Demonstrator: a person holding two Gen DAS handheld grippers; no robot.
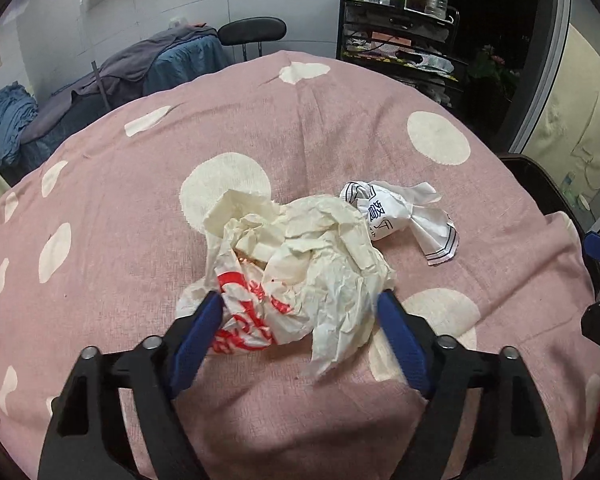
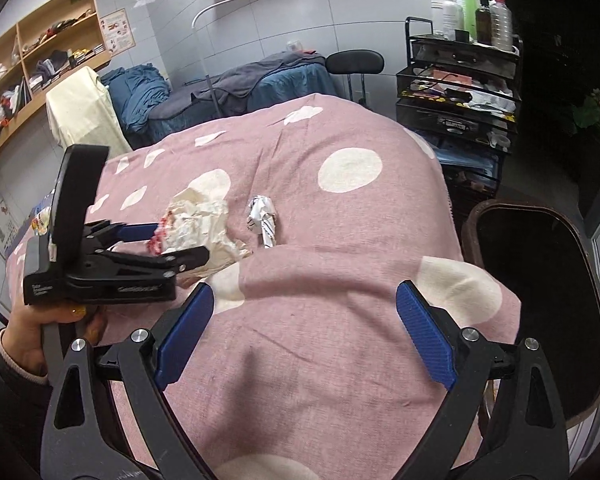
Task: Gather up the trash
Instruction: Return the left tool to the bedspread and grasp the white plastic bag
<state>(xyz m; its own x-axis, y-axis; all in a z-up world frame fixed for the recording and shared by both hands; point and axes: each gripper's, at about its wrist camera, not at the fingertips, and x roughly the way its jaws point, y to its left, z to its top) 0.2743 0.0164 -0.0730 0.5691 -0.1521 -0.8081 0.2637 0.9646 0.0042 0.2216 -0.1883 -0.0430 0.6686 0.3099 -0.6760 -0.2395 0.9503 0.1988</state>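
The left tool [image 1: 300,304] straddles a crumpled cream paper wrapper [image 1: 300,256] printed in red, its blue pads set against either flank of the wad; whether they yet press hard enough to lift it is unclear, but the position suggests a pick-up is in hand. The red printing is too creased to read. The right tool [image 2: 304,308] hangs with its jaws wide apart and nothing between them over a bare stretch of the pink spotted cover [image 2: 340,220], seemingly kept free for the next piece.

Just beyond the wrapper, touching or nearly touching its far edge, lies a smaller white paper packet [image 1: 396,216] with dark stripes and dark characters, apparently Chinese, not legible enough to quote.

A dark brown bin [image 2: 540,300] stands open beside the cover on the right tool's side, the likely destination for both scraps. The left tool's body carries small white lettering that cannot be made out.

Farther back stand a black wire rack [image 2: 456,92] topped with pump bottles [image 2: 470,8], their labels unreadable, and a wooden wall shelf [image 2: 40,68].
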